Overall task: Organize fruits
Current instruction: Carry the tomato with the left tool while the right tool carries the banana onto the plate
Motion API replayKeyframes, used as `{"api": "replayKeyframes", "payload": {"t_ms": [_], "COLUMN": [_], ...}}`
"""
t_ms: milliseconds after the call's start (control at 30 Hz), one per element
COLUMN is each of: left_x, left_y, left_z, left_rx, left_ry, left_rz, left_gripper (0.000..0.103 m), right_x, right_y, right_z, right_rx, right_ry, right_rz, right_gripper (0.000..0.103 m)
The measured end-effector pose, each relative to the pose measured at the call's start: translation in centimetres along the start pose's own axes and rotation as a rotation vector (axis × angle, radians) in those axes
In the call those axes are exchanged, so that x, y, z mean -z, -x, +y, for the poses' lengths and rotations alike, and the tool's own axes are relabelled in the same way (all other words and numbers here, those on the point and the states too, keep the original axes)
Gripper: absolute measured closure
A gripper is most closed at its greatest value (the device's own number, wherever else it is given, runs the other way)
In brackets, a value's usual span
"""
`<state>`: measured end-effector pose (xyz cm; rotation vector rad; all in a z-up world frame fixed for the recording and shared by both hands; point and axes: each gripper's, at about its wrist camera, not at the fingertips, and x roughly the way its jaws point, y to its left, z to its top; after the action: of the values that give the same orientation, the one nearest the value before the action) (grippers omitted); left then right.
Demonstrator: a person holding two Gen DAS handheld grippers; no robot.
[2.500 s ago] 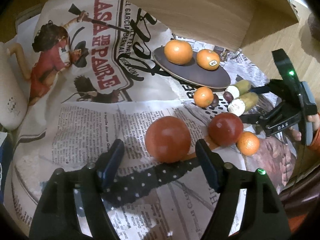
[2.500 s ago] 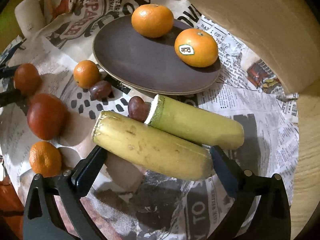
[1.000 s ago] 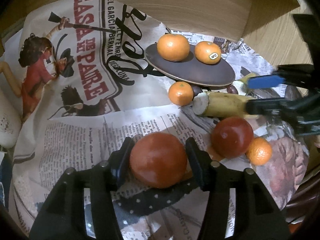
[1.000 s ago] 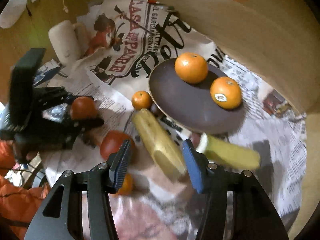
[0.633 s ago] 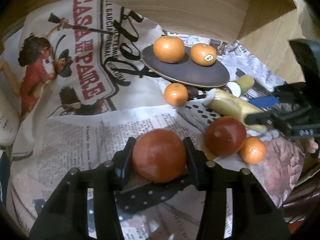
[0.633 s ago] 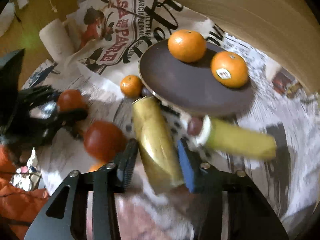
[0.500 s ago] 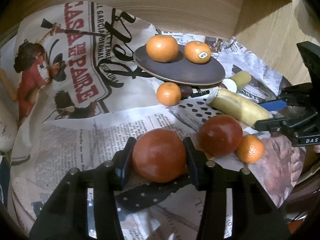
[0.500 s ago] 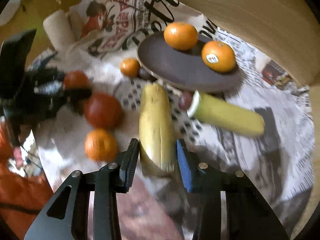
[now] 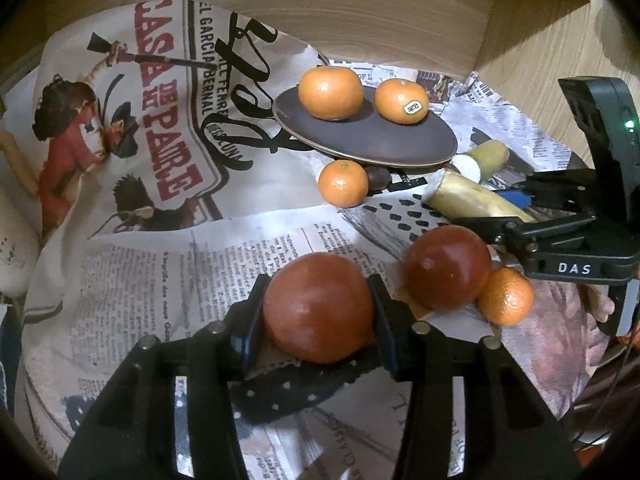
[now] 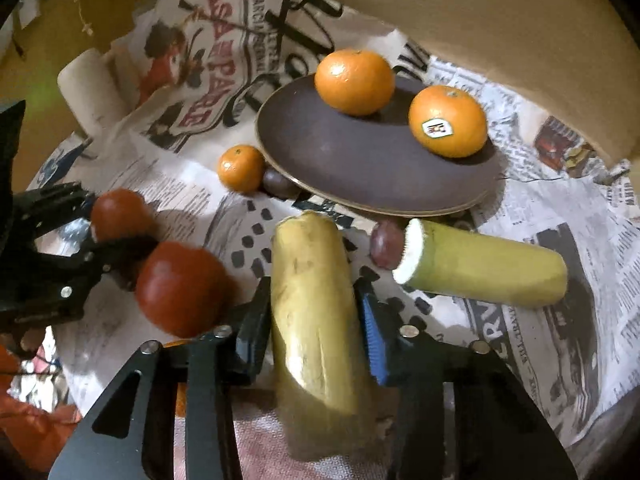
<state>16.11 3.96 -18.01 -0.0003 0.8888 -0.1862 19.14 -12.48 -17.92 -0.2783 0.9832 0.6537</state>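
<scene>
Left wrist: "DAS" on right hand-held gripper (image 9: 516, 208)

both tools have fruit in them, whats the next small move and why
Probably lift the right tool, shut on the yellow banana piece, and carry it toward the dark brown round plate, which holds only two oranges and has bare room. The left tool already grips its red round fruit and could follow.

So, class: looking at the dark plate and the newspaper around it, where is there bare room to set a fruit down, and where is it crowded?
Free: the near half of the dark plate, in front of its two oranges, and the printed newspaper left of the red fruit in the left gripper. Crowded: the strip below the plate's rim, with a small orange, dark plums and two banana pieces.
</scene>
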Motion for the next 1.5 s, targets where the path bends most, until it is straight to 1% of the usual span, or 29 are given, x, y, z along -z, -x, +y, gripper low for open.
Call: {"api": "replayKeyframes", "payload": {"t_ms": [167, 300, 567, 767, 967, 1133, 1233, 1367, 1400, 1500], "left_x": [-1.0, -2.3, -5.9, -8.4, -10.6, -11.6, -12.1, -12.4, -12.5, -12.7], "left_y": [0.2, 0.8, 2.0, 1.6, -0.5, -3.0, -4.4, -5.8, -6.2, -6.8], "left_z": [-0.1, 0.0, 0.2, 0.1, -0.1, -0.2, -0.1, 0.3, 0.3, 0.5], "left_rx": [-0.002, 0.003, 0.009, 0.011, 0.026, 0.039, 0.038, 0.046, 0.048, 0.052], "left_ry": [0.002, 0.007, 0.011, 0.007, -0.012, -0.019, -0.016, 0.001, 0.005, 0.016], "left_rz": [-0.015, -0.038, -0.096, -0.111, -0.08, -0.028, -0.002, 0.028, 0.034, 0.046], "left_gripper": [0.056, 0.056, 0.056, 0.056, 0.056, 0.056, 0.056, 0.056, 0.056, 0.056], "right_x": [0.0, -0.4, -2.8, -5.0, -7.0, -8.5, -9.1, -9.4, -9.5, -9.8], "right_y": [0.9, 2.0, 4.6, 4.5, 2.9, 1.2, 0.0, -1.0, -1.2, -1.8], "right_z": [-0.8, -1.2, -1.6, -2.0, -2.6, -3.1, -3.1, -2.9, -2.8, -2.5], "right_rx": [-0.018, -0.021, -0.015, -0.005, 0.02, -0.004, -0.017, -0.056, -0.088, -0.098], "right_ry": [-0.044, -0.055, -0.054, -0.044, -0.028, 0.009, 0.057, 0.156, 0.184, 0.227], "right_rz": [-0.016, -0.049, -0.147, -0.178, -0.165, -0.123, -0.082, -0.039, -0.027, -0.01], "right_gripper": [0.068, 0.068, 0.068, 0.068, 0.068, 0.068, 0.068, 0.068, 0.068, 0.068]}}
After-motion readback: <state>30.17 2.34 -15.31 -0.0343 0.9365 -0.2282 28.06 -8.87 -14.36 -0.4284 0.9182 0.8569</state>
